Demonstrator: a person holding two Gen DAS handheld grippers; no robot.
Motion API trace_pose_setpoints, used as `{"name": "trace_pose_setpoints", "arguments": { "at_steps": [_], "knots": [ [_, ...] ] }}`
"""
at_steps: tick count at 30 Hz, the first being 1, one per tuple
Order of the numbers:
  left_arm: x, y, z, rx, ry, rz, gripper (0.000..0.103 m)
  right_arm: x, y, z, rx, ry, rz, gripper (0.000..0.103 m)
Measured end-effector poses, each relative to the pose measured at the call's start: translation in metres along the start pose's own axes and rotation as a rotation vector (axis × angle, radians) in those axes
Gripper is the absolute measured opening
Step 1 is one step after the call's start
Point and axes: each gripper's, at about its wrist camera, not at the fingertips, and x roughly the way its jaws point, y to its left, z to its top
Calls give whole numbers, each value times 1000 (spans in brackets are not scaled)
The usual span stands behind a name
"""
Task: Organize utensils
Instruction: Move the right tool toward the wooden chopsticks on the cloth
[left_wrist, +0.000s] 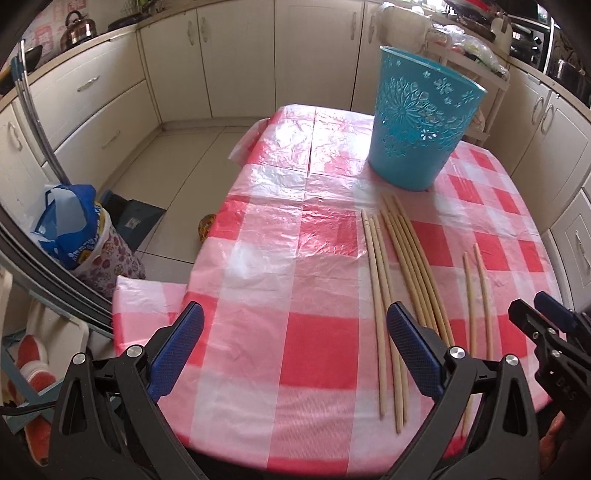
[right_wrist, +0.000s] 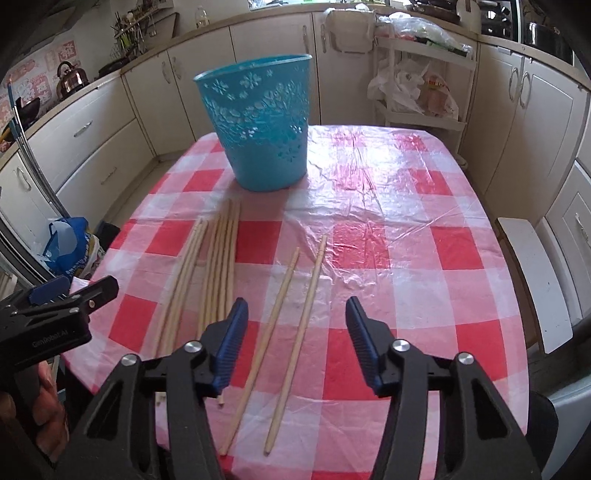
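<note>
Several long wooden chopsticks lie lengthwise on the red-and-white checked tablecloth (left_wrist: 317, 354). In the left wrist view a left pair (left_wrist: 382, 306), a middle bunch (left_wrist: 417, 266) and a right pair (left_wrist: 478, 295) show. In the right wrist view the right pair (right_wrist: 291, 325) lies between my right gripper's fingers, with the bunch (right_wrist: 221, 266) further left. A blue perforated basket (left_wrist: 421, 118) stands upright beyond them; it also shows in the right wrist view (right_wrist: 258, 122). My left gripper (left_wrist: 295, 321) is open and empty above the table. My right gripper (right_wrist: 295, 317) is open and empty above the right pair.
Cream kitchen cabinets (left_wrist: 236, 59) ring the room. Bags (left_wrist: 81, 236) sit on the floor left of the table. A white shelf cart with bags (right_wrist: 417, 81) stands behind the table. A white bench (right_wrist: 532, 280) is at the table's right edge.
</note>
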Motion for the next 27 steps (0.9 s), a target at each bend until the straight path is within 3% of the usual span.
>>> {"name": "trace_pose_setpoints", "arguments": {
  "at_steps": [5,11,21,25,26,27],
  "knots": [
    [28,-11,13,29,4,21,95,28,-5,6,-13,35,-22,42],
    [58,-22,23,65,34,27,85,47,-6,7,-52,78,-34,36],
    [73,-32,32,87,35,-7,83,59,-5,8,-107,89,-38,35],
    [75,-35,31,106,39,-14,74,60,-4,11,-130,93,-33,35],
    [76,-37,31,117,42,-10,70,61,-3,12,-143,96,-39,43],
    [76,-38,30,123,42,-9,70,62,-3,13,-156,95,-72,58]
  ]
}}
